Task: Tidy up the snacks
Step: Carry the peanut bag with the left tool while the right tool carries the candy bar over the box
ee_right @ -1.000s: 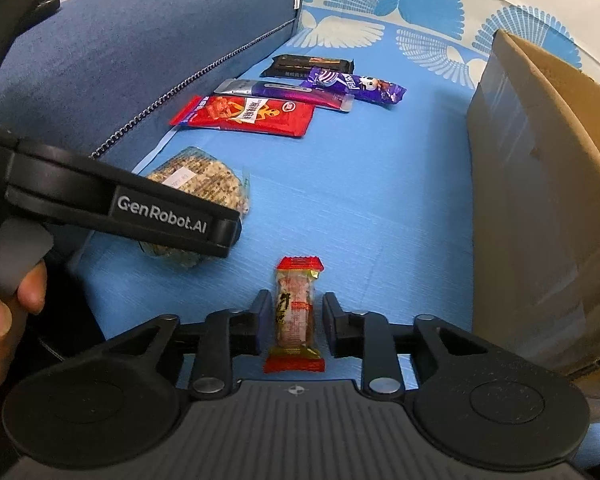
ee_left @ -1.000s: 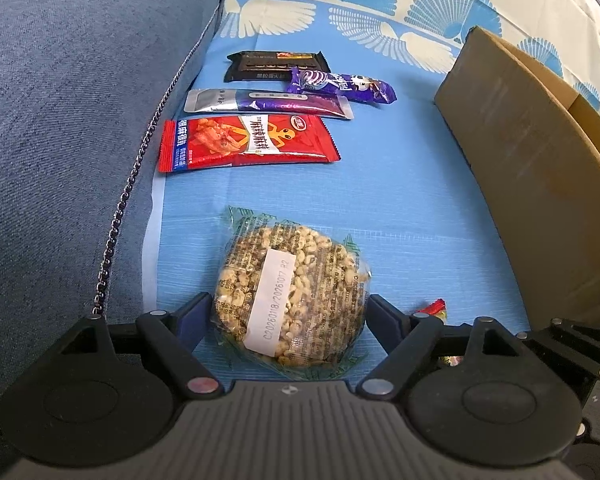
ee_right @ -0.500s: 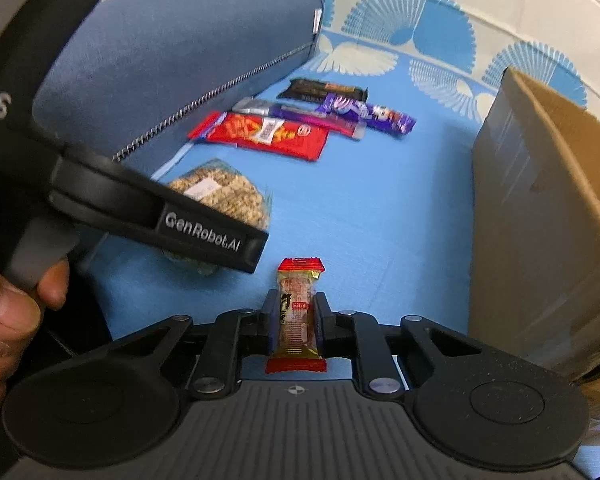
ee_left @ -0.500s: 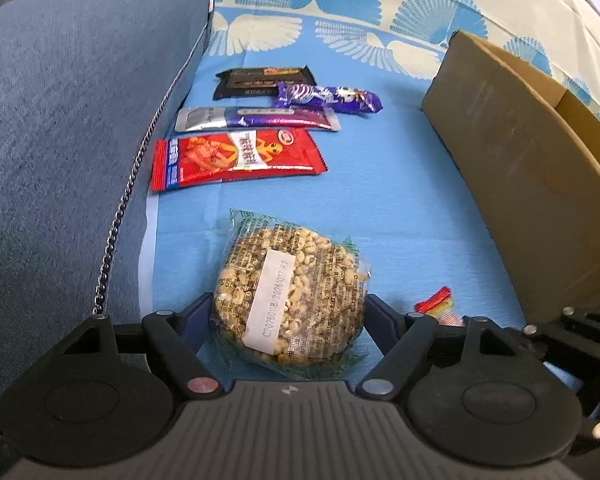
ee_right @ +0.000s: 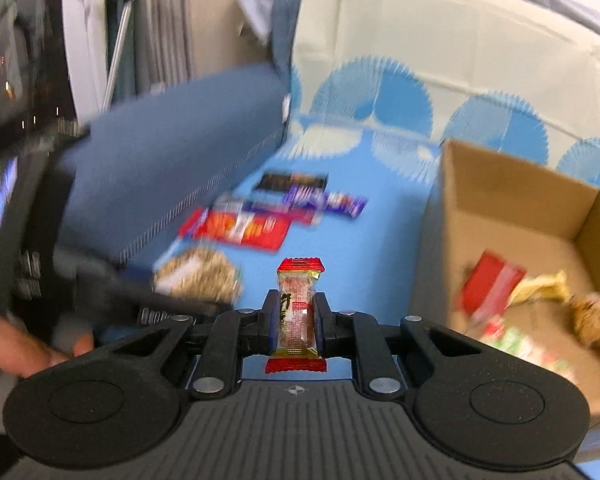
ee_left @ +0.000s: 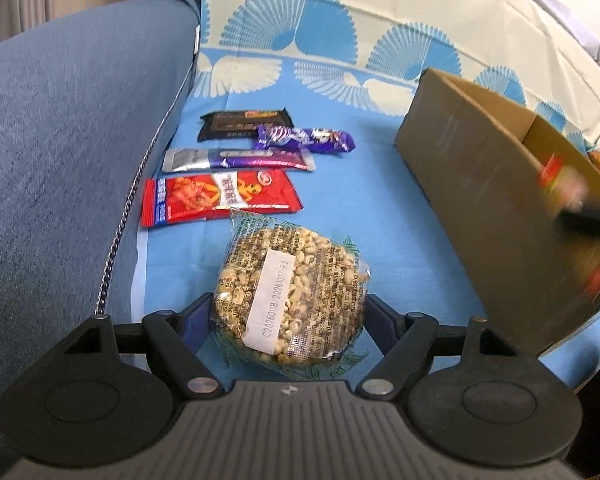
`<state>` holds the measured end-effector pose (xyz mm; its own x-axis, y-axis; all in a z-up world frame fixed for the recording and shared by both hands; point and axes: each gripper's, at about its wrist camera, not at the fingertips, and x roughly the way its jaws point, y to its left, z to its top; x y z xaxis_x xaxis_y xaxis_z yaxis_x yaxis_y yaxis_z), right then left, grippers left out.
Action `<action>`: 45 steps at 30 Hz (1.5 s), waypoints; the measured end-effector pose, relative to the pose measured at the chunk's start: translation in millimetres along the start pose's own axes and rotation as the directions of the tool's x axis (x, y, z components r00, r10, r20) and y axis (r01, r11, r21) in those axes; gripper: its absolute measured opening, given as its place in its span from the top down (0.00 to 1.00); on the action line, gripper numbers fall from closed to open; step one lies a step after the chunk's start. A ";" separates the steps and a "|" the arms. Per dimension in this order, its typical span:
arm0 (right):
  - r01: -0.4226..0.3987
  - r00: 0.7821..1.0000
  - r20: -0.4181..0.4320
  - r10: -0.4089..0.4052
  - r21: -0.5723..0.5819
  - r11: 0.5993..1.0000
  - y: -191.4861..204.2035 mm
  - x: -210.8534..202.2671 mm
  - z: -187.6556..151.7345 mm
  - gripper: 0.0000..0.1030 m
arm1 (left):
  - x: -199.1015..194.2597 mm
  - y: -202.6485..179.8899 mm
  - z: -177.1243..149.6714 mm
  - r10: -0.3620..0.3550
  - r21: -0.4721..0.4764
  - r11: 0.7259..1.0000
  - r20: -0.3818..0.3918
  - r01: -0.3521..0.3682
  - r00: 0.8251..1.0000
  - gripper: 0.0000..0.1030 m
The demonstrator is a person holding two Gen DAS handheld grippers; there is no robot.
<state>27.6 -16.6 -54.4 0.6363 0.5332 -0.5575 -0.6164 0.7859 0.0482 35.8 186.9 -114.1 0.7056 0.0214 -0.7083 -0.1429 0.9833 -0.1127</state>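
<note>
Along the left edge of both views runs a blue cushion (ee_left: 60, 152) of coarse woven cloth with a metal zip line down its seam; beside it lies a smooth blue sheet (ee_left: 360, 208) printed with pale fan shapes; on the sheet four flat foil packets lie in a loose stack of rows: a black bar wrapper (ee_left: 245, 123) farthest off, a crinkled purple wrapper (ee_left: 306, 139) overlapping its right end, a long silver and purple sachet (ee_left: 238, 159) below, and a glossy red rectangular packet (ee_left: 219, 197) nearest; just in front of the red packet the left gripper (ee_left: 288, 316) holds a round puffed-grain cake (ee_left: 290, 300) in clear film with a white date label, its blue-padded fingers pressing the film on either side, wide apart because the cake is wide; the cake's far edge touches or overlaps the red packet; further right the right gripper (ee_right: 296, 316) is clamped tight on a small oblong candy (ee_right: 298, 312), clear in the middle with red crimped ends, standing upright between black fingers above the sheet, left of the box wall; at the right stands an open cardboard box (ee_right: 512, 216) of plain brown board; several blurred wrappers (ee_right: 496, 288) lie on its floor.
</note>
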 end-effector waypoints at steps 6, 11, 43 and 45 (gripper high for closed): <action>0.048 0.987 0.153 -0.053 0.034 0.998 -63.4 -48.0 43.6 0.83 | -8.6 -4.0 -0.5 0.007 0.005 1.000 0.060 -0.007 0.998 0.20; 0.148 0.961 0.224 -0.163 0.081 0.986 -131.7 -60.9 53.2 0.83 | -15.8 -15.4 -1.7 0.018 0.053 0.998 0.113 -0.024 0.993 0.20; 0.190 0.929 0.211 -0.305 0.435 0.880 -233.3 -65.1 14.8 0.83 | -45.5 -218.6 123.9 -0.172 0.099 0.983 0.219 0.154 0.960 0.20; 0.190 0.928 0.214 -0.307 0.438 0.879 -234.7 -66.5 13.4 0.83 | -46.5 -228.1 129.3 -0.183 0.099 0.981 0.223 0.165 0.958 0.20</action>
<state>136.1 -232.3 -17.5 0.8782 0.3206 -0.3549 -0.2180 0.9288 0.2996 125.3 -15.0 34.6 0.8563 -0.1193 -0.5025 0.0446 0.9864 -0.1582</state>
